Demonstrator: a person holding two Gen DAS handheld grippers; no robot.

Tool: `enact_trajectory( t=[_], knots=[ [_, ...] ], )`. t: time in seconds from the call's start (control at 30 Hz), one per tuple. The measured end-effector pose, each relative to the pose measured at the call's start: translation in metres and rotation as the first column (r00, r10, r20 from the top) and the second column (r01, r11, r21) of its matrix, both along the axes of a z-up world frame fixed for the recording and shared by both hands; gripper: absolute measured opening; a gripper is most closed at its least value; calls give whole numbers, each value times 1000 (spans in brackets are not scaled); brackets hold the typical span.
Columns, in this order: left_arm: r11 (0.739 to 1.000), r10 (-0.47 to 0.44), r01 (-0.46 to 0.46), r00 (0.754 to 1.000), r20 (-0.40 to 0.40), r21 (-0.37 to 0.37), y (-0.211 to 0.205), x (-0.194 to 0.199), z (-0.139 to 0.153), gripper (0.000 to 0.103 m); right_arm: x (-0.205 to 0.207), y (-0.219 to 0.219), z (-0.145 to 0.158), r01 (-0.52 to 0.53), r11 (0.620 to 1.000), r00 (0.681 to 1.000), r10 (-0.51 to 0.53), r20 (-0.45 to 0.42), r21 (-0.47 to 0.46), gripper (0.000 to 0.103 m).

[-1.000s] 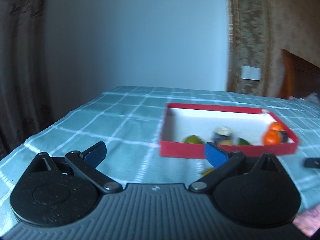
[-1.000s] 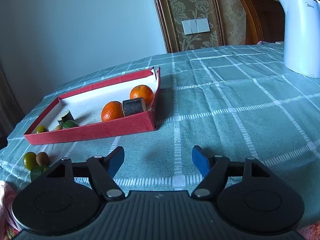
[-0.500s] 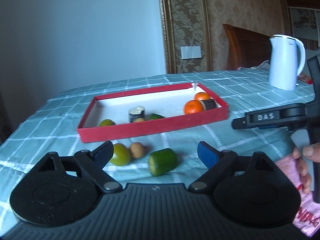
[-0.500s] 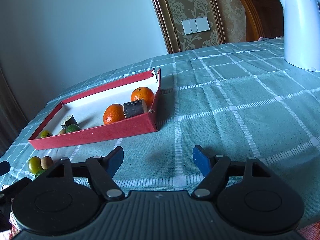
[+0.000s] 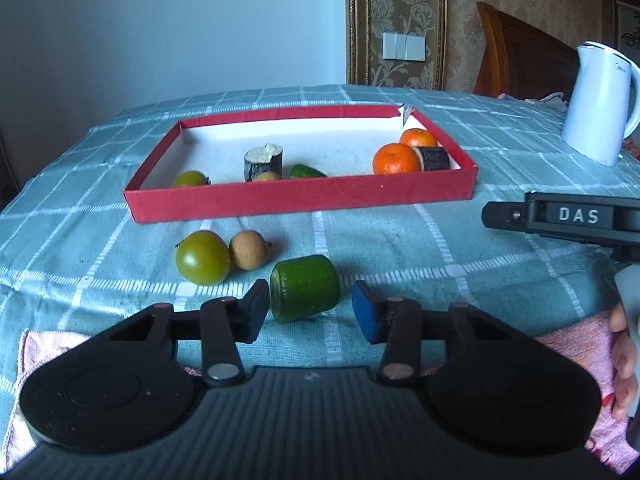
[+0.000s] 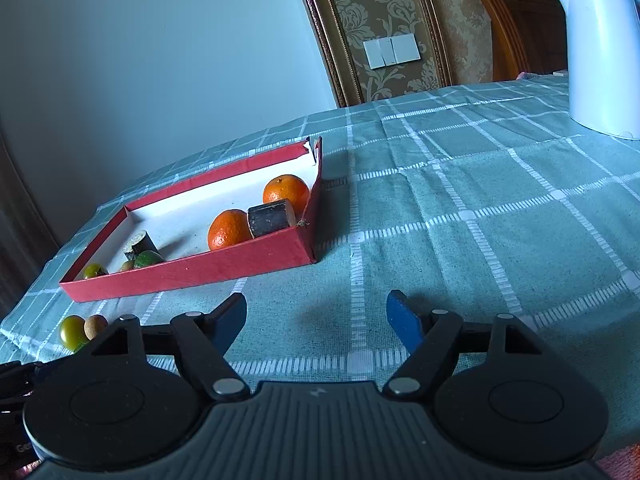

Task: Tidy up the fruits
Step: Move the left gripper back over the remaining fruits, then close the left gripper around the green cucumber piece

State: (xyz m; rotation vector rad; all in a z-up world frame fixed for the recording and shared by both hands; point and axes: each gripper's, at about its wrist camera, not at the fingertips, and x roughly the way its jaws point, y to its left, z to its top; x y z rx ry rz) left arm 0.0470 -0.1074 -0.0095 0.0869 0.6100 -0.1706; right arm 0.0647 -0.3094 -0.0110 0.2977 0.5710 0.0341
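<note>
Start at the left of your left wrist view. Three pieces lie loose on the table (image 5: 400, 240), in front of the red tray (image 5: 296, 200): a green tomato (image 5: 203, 257), touching it a small tan longan (image 5: 248, 249), and then a cut green cucumber chunk (image 5: 305, 287) lying on its side. Your left gripper (image 5: 306, 312) has its jaws apart, one on each side of that chunk. The left jaw looks just about against the cut end, while the right jaw stands clear of it. Nothing is gripped yet.

Inside the tray, again from the left, sit a second green tomato (image 5: 191, 179), an upright dark-skinned stalk piece (image 5: 263, 162) with another small tan fruit (image 5: 267, 176) at its foot, a green cucumber piece (image 5: 306, 171), and at the right end two oranges (image 5: 396, 158) with a second dark stalk piece (image 5: 434, 158) lying against them. So the tray looks well over half filled: seven pieces in, three out.

Further right, your right gripper (image 6: 316, 316) hangs over bare tablecloth beside the tray's right end, jaws wide apart and holding nothing. The white kettle (image 6: 600, 52) stands well off to the right and plays no part.

What remains, as far as I can judge, is the chunk now between your left jaws, then the longan and the tomato. The chunk is round and may roll as you close on it.
</note>
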Motion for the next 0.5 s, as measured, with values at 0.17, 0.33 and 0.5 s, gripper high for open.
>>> enact_trajectory(
  t=[0.17,0.33,0.5],
  knots=[
    [1000,4,-4,1000,2,-6,1,2,-1,40,0,-1,0,0,1000,1000,0,0,-2,77],
    [1000,14,-14,1000,8,3,-1,3,0,32,0,-1,0,0,1000,1000,0,0,0,77],
    [1000,13,-13,1000,19,13,-2,1,-1,31,0,-1,0,0,1000,1000,0,0,1,77]
  ],
)
